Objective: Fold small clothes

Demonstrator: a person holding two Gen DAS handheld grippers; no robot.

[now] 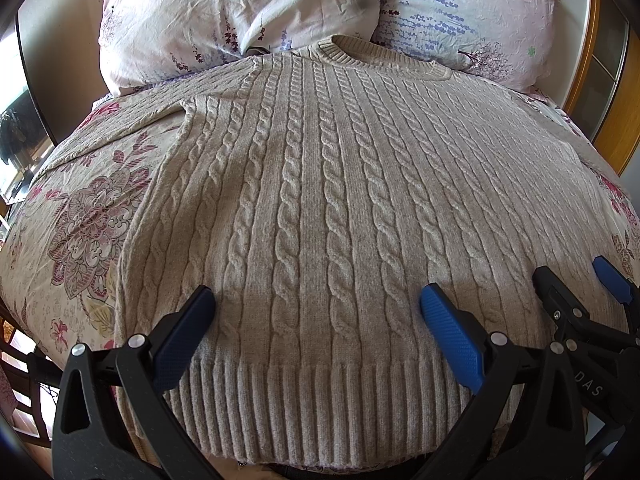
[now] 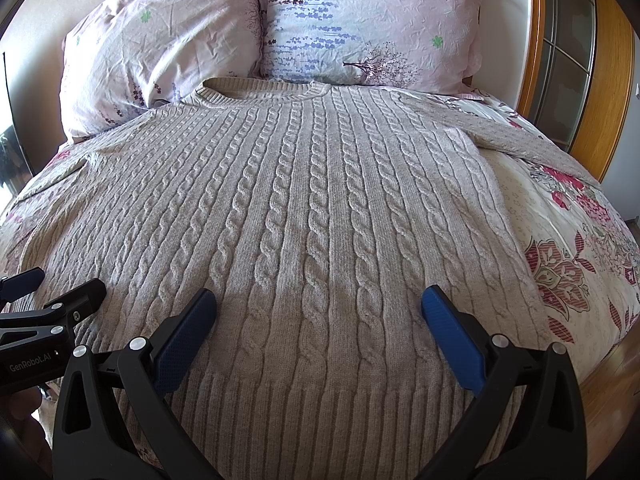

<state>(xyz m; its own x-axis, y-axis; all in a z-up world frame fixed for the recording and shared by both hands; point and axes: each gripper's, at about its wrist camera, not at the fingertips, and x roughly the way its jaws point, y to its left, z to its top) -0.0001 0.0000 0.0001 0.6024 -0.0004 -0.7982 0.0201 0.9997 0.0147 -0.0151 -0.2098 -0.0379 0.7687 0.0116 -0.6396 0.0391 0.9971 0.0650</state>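
Both grippers' fingers (image 1: 202,300) spread wide over flat sweater (image 1: 320,200), its sleeve ends cut off.

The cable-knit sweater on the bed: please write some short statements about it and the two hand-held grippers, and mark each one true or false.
1. The beige cable-knit sweater lies spread flat, not yet folded. True.
2. Its neckline points toward the two floral pillows. True.
3. The left hand-held gripper is shut on the hem. False: it is open, above the sweater's lower part, holding nothing.
4. The right hand-held gripper is open. True.
5. The sweater lies on a bare wooden table. False: it lies on a floral bedspread.
6. Both sleeves are folded across the chest. False: they extend outward to the sides.
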